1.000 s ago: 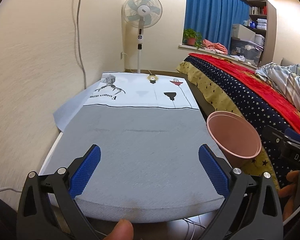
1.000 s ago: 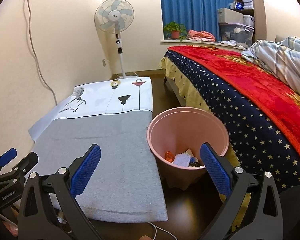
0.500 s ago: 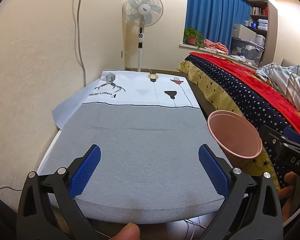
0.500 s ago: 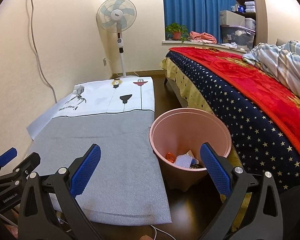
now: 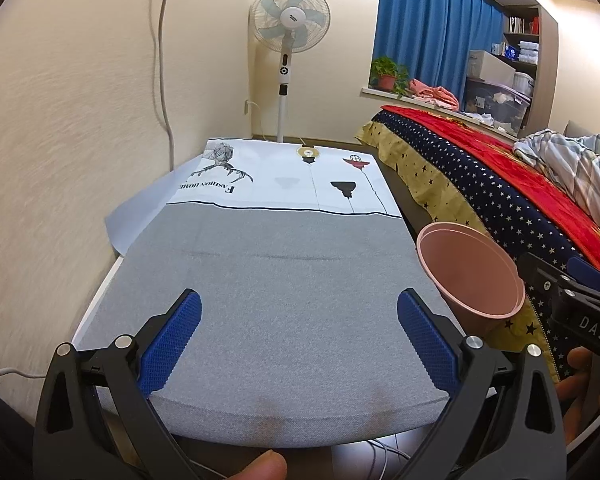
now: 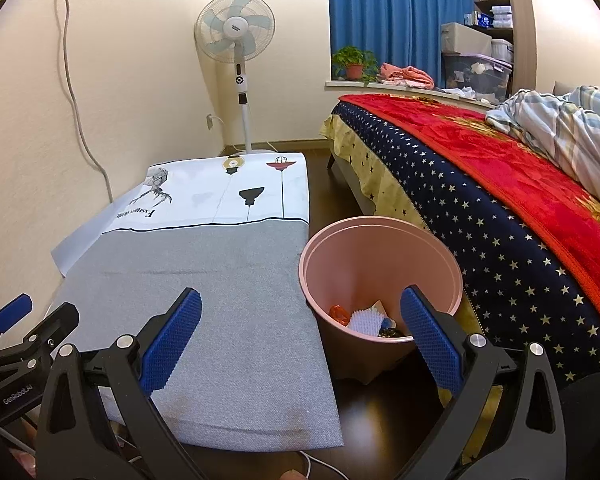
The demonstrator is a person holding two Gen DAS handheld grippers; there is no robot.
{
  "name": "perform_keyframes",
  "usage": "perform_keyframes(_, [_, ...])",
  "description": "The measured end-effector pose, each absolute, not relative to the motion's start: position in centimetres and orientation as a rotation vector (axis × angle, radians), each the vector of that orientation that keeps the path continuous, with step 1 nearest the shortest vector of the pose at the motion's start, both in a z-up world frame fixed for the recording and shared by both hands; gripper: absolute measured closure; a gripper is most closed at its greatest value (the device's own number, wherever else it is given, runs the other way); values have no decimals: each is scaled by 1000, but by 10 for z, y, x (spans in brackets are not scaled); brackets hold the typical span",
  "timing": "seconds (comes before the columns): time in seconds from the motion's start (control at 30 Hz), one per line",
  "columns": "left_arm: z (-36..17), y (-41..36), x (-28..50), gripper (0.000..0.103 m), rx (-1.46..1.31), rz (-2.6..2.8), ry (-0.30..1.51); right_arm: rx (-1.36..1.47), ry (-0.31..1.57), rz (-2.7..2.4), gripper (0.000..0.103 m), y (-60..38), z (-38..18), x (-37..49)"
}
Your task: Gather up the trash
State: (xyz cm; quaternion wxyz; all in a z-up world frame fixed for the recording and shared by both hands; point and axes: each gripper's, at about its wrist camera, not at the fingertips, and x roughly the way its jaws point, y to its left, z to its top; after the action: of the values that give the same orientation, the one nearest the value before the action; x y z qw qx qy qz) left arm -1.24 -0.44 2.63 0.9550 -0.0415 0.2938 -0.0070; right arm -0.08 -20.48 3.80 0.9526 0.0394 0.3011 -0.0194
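Observation:
A pink trash bin (image 6: 380, 276) stands on the dark floor between the grey-covered table (image 6: 220, 300) and the bed. Inside it lie several scraps (image 6: 364, 318), orange, white and dark. The bin also shows in the left wrist view (image 5: 470, 276), off the table's right edge. My left gripper (image 5: 298, 340) is open and empty above the table's near end. My right gripper (image 6: 298, 340) is open and empty, its right finger (image 6: 428, 336) over the bin's near rim. No trash shows on the table (image 5: 280, 300).
A bed with a starred navy and red blanket (image 6: 500, 200) runs along the right. A standing fan (image 6: 236, 40) is at the far wall, with a cable (image 6: 80, 112) down the left wall. A white printed cloth (image 5: 292, 180) covers the table's far end.
Both views have drifted slightly back and up, so the table and bin sit a little lower. Both grippers stay open and empty.

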Motion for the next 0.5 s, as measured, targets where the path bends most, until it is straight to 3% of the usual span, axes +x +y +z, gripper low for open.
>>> perform_keyframes(0.5, [24, -7, -12, 8, -99, -20, 598, 74, 616, -46, 5, -209, 37, -3])
